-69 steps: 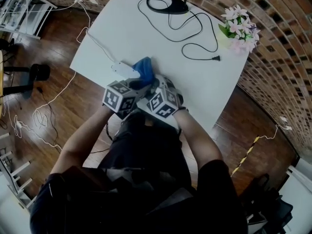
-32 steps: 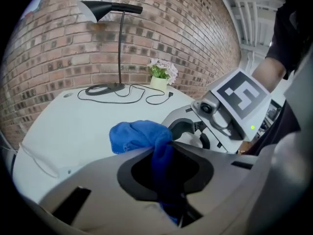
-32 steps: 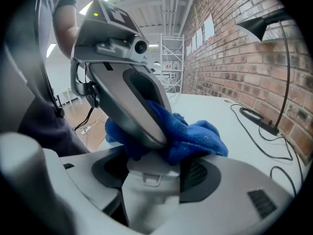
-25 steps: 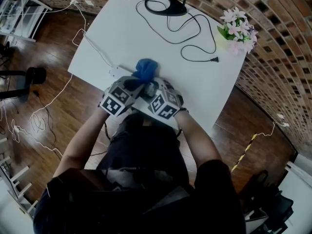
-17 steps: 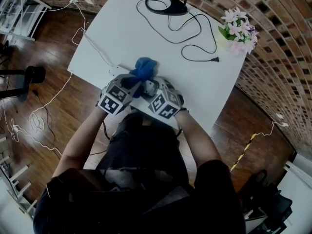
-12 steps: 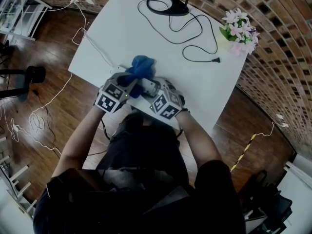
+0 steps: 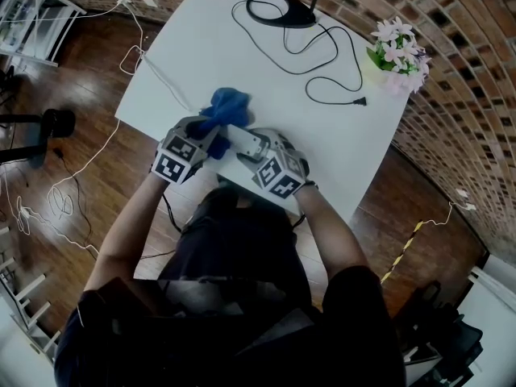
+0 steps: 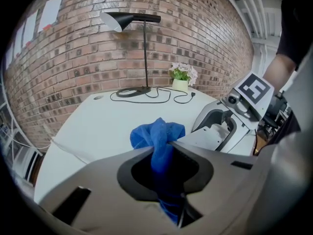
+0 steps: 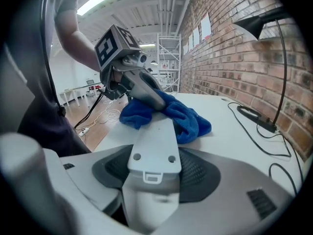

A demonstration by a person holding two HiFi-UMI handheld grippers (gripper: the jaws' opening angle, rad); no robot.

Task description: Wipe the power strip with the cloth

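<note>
Both tongs are engaged. The power strip [image 7: 242,141] lies near the tabletop's [image 7: 210,47] near edge and is clamped at its near end by the right tongs [image 9: 152,175], jaws wide around its body. The cloth [image 8: 159,136], pinched in the nearly closed left tongs [image 8: 168,143], is laid on the strip's far end. Wiping is judged to be under way; next, the cloth should be drawn along the strip under light pressure. Little margin is left toward the near edge and left corner, where the white cable [image 7: 161,79] drops off. Open room is offered farther in, short of the lamp cord [image 7: 326,63] and flowers [image 7: 397,45].
</note>
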